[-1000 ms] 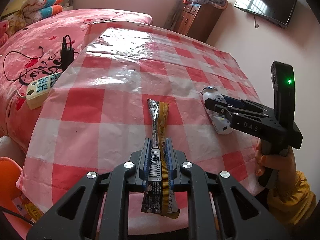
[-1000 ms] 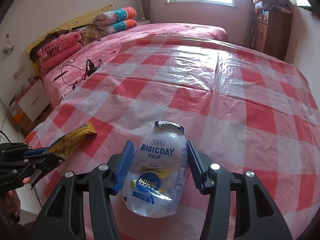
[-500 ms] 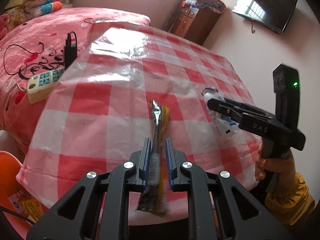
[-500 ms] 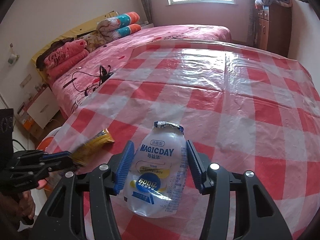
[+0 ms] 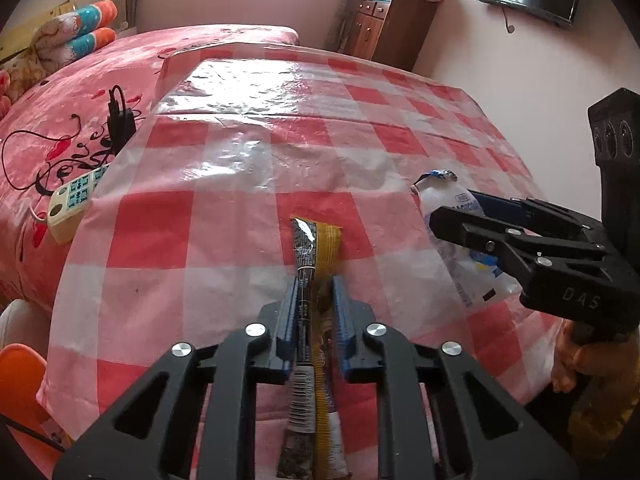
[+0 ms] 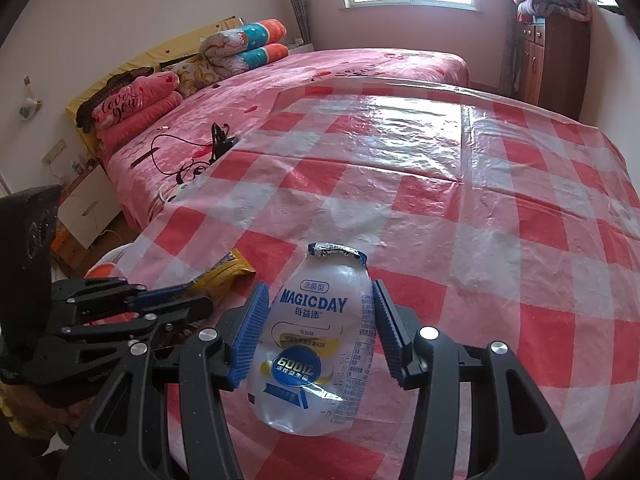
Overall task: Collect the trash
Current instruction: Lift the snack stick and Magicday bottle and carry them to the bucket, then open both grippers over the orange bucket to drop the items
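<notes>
Left hand-held gripper (image 5: 314,300) is closed narrowly on the yellow snack wrapper (image 5: 316,248), which runs lengthwise between the blue pads (image 5: 289,316); its far end reaches forward over the red-and-white checked cloth of the bench (image 5: 224,216), and whether that tip touches the cloth cannot be told. Compared with a second ago the wrapper is turned more on edge in the grip, and the view now takes in more of the window and far wall, which suggests the gripper has tipped up and the wrapper is coming off the bench. To the right, the right hand-held gripper (image 6: 316,332) stands half open astride the crushed MAGICDAY bottle (image 6: 316,344), its pads just beside the bottle's sides; contact cannot be told, much as it was a second ago. The bottle seems to lie flat on the cloth near the bench's near edge. So one piece of trash looks secured, while the bottle seems framed rather than gripped; no bin is in view.
</notes>
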`<state>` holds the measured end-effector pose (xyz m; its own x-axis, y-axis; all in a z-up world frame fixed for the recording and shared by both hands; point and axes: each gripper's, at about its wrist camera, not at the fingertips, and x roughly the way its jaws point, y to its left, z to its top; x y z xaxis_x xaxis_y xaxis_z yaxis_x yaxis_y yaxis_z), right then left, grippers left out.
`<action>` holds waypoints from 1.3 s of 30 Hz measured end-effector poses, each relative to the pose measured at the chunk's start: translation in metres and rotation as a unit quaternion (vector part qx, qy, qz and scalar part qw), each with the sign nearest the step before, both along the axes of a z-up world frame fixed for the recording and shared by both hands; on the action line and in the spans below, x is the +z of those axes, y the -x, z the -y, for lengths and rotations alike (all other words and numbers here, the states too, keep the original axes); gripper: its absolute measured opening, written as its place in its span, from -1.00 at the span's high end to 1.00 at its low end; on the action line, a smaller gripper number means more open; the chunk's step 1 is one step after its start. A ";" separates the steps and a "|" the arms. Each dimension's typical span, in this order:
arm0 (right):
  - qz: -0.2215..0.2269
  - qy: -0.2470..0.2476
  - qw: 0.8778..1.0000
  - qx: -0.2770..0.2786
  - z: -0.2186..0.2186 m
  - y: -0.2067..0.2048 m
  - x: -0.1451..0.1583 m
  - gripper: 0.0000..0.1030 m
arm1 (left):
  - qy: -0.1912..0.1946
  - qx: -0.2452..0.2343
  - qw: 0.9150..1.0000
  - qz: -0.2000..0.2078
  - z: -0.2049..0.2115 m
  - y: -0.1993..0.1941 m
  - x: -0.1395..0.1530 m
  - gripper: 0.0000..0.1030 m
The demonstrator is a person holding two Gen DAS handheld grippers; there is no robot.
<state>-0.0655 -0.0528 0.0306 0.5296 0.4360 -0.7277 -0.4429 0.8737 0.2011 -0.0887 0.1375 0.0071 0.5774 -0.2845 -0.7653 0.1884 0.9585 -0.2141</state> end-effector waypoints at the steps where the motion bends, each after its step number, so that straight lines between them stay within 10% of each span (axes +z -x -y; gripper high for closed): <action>1: -0.002 -0.002 1.000 0.001 -0.001 0.001 0.000 -0.04 | 0.003 0.001 1.000 0.000 -0.002 0.001 0.000 0.69; 22: -0.060 -0.081 0.985 0.137 -0.114 0.031 0.024 -0.04 | 0.074 0.149 0.986 0.026 -0.136 0.076 0.025 0.71; 39: -0.058 -0.051 0.946 0.315 -0.283 0.092 0.027 -0.05 | 0.081 0.344 0.935 -0.017 -0.280 0.155 -0.031 0.71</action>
